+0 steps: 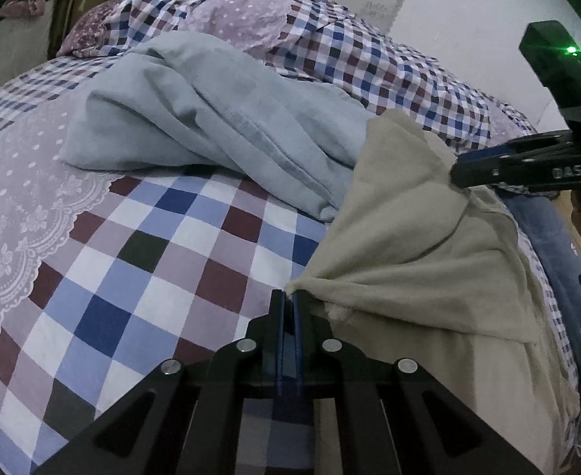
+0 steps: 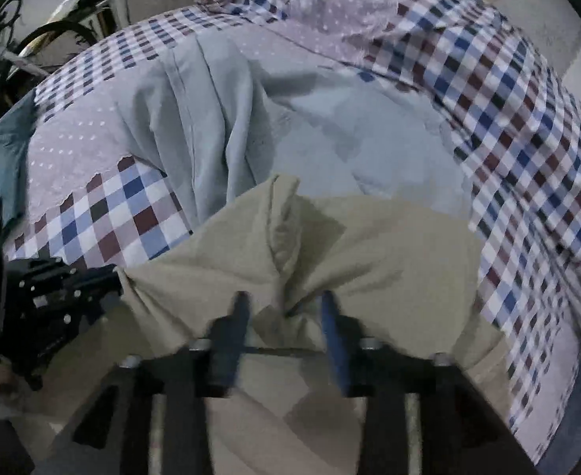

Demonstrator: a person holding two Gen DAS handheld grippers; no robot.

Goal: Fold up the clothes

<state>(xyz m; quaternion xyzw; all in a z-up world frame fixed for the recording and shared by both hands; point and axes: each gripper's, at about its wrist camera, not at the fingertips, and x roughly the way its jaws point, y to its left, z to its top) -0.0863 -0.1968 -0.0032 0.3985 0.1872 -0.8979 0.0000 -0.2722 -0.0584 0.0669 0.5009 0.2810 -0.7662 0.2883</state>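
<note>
Nearest, the left hand-held gripper (image 1: 289,297) has its two fingers pressed together on a corner of the beige garment (image 1: 405,229), which lies at the near edge of the bed (image 1: 140,253) and hangs over its side. Just right of that corner, the right hand-held gripper (image 1: 458,172) comes in from the side and meets the same beige garment along its upper edge; in its own blurred view its fingers (image 2: 332,316) stand apart with a bunched ridge of the cloth between them, though whether they bite on it I cannot tell. Beyond the beige garment, touching its far edge, a crumpled light blue garment (image 1: 219,118) lies on the checked bedcover (image 1: 195,245). Farther back, a rumpled checked quilt (image 1: 369,51) is heaped against the wall (image 1: 468,12).
</note>
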